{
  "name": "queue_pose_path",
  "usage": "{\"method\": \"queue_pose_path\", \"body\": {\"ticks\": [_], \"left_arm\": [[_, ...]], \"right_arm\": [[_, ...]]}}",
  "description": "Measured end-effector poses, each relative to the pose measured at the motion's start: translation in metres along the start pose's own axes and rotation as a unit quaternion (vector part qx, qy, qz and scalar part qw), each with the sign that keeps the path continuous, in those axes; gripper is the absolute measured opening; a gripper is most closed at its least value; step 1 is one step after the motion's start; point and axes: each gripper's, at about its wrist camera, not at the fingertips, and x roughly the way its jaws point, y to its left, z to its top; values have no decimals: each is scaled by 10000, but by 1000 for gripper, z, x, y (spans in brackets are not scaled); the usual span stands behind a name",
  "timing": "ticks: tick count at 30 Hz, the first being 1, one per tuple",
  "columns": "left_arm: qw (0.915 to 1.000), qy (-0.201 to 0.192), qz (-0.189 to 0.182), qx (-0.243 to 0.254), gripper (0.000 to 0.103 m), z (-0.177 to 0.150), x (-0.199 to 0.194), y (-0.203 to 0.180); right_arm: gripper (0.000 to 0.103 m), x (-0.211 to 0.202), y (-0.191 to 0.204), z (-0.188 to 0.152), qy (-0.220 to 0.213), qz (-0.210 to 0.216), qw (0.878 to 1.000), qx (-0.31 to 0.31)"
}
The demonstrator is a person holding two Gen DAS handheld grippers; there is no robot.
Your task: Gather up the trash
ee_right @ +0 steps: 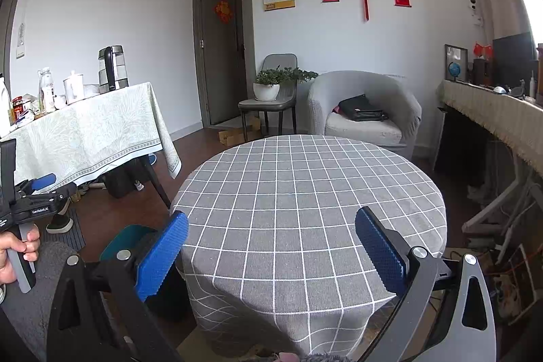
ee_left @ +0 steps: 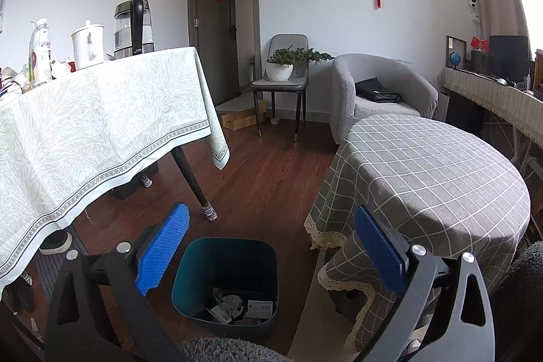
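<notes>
A dark teal trash bin [ee_left: 225, 280] stands on the wood floor between two tables, with crumpled paper and wrappers [ee_left: 237, 309] at its bottom. My left gripper [ee_left: 271, 246] hangs open and empty above the bin. My right gripper [ee_right: 271, 250] is open and empty over the near edge of the round table with the grey checked cloth [ee_right: 305, 192]. The bin's rim [ee_right: 127, 238] shows behind the right gripper's left finger. The left gripper [ee_right: 42, 184] also shows at the far left of the right wrist view, held by a hand.
A table with a pale green cloth [ee_left: 95, 124] stands at left, carrying a kettle [ee_left: 133, 26], a jug and bottles. A chair with a potted plant [ee_left: 281, 63], a grey armchair [ee_left: 380, 90] with a black bag, and a sideboard [ee_right: 492, 114] line the back and right.
</notes>
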Motion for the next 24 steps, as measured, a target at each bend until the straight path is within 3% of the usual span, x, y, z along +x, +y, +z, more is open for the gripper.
{"method": "queue_pose_path", "body": {"ticks": [24], "left_arm": [[10000, -4, 1, 41, 99, -1, -1, -1]], "right_arm": [[99, 1, -3, -1, 7, 5, 10000, 25]]}}
